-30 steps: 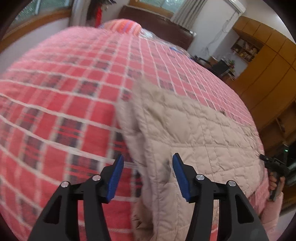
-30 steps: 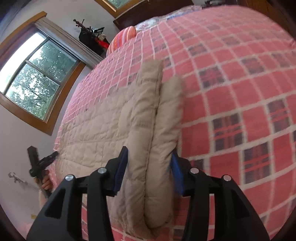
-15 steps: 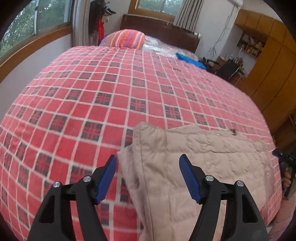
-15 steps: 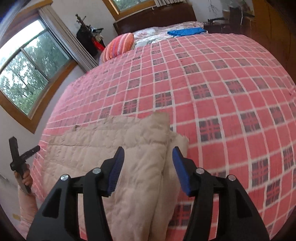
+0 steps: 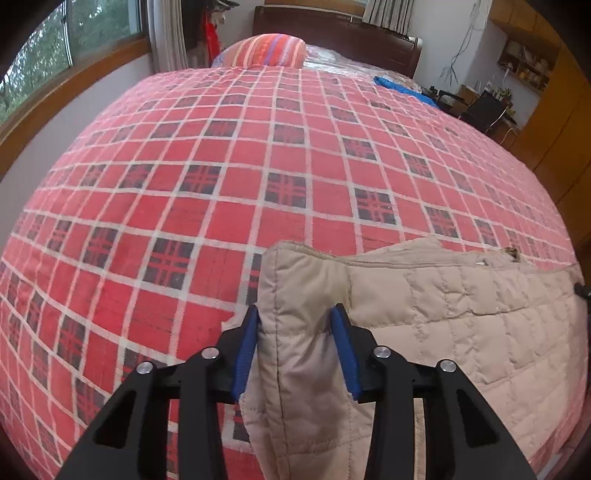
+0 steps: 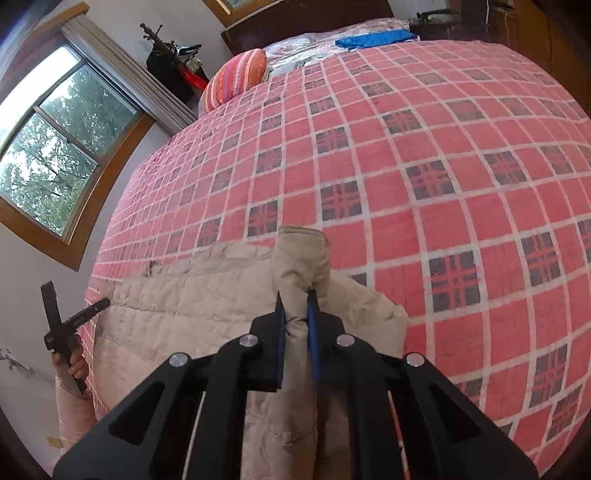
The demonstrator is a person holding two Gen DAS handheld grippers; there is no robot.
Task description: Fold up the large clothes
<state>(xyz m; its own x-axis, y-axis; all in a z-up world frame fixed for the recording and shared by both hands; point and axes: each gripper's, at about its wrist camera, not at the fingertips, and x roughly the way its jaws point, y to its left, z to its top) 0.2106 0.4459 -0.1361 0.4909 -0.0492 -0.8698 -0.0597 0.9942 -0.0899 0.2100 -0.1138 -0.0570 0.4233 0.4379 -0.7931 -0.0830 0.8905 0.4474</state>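
Note:
A beige quilted jacket (image 5: 443, 332) lies folded at the near edge of the bed, its long side running between my two grippers. My left gripper (image 5: 294, 312) is shut on the thick folded left end, and the blue pads (image 5: 245, 350) press the fabric from both sides. In the right wrist view the jacket (image 6: 203, 302) spreads to the left. There my right gripper (image 6: 295, 295) is shut tight on a bunched ridge of its right end. A hand holding the left gripper's black handle (image 6: 70, 325) shows at the far left.
The bed's red plaid cover (image 5: 277, 155) stretches away beyond the jacket. A striped pillow (image 5: 266, 50), a blue cloth (image 5: 399, 86) and the dark headboard (image 5: 340, 33) are at the far end. A window (image 6: 55, 158) is on the left, wooden wardrobes (image 5: 554, 122) on the right.
Both grippers were open around the jacket's ends and have now closed on the fabric. The views have levelled out and the jacket ends are gathered up between the fingers.

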